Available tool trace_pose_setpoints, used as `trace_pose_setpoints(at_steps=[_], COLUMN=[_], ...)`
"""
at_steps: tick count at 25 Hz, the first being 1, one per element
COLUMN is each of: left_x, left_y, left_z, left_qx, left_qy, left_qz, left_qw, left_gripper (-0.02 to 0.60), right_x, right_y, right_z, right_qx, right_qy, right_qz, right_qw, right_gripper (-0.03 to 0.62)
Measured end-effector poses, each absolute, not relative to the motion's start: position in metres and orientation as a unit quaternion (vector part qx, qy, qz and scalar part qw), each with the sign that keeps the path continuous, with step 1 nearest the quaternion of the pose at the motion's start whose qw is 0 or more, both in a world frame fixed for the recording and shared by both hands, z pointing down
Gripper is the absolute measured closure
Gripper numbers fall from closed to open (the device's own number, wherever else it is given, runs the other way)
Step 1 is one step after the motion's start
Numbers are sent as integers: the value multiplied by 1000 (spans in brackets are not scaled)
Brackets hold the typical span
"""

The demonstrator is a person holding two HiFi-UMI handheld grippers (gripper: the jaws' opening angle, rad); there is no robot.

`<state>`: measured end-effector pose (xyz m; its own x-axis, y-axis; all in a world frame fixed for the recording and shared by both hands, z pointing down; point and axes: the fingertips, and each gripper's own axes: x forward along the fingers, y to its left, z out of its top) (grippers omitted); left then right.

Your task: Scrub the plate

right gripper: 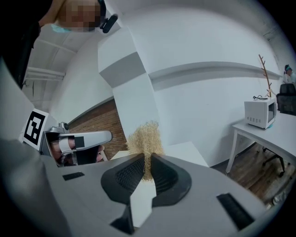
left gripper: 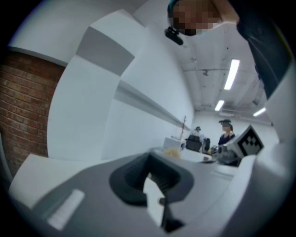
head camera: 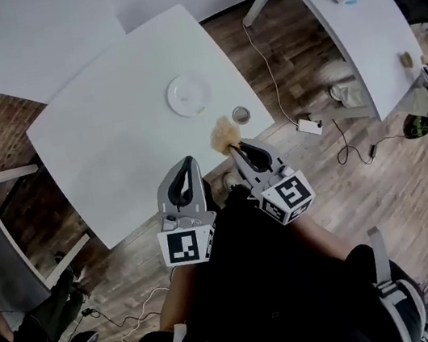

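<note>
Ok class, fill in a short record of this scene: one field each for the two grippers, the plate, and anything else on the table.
left gripper: shut, nothing between its jaws
right gripper: shut on a tan scrubber
plate: white, flat on the white table, looks bare, apart from the scrubber
small metal cup: on the table near its edge, beside the plate, not touching it
scrubbing: not yet begun

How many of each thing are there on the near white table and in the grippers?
plate: 1, on the table
cup: 1, small, near the table's edge
scrubber: 1, in the jaws of the right gripper
Total: 3
</note>
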<state>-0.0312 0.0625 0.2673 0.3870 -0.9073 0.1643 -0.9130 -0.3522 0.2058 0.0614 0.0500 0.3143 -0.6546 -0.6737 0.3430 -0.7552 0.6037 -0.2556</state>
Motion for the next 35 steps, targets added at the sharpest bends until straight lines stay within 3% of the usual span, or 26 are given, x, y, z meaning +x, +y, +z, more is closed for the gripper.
trace_pose_setpoints(at_steps=[8, 20, 35], left_x=[-67, -70, -42], left_y=[36, 4, -51], left_z=[279, 311, 383], left_qx=[840, 842, 822], left_qy=[-524, -516, -527], left_qz=[20, 36, 57], left_qw=[140, 155, 209], left_gripper=[581, 581, 581], right_x=[37, 45, 82], right_y=[24, -5, -68], right_z=[329, 367, 490], right_qx=[439, 446, 451], right_qy=[-868, -856, -825], right_qz=[200, 221, 278], right_qw=[118, 142, 196], right_gripper=[554, 554, 554])
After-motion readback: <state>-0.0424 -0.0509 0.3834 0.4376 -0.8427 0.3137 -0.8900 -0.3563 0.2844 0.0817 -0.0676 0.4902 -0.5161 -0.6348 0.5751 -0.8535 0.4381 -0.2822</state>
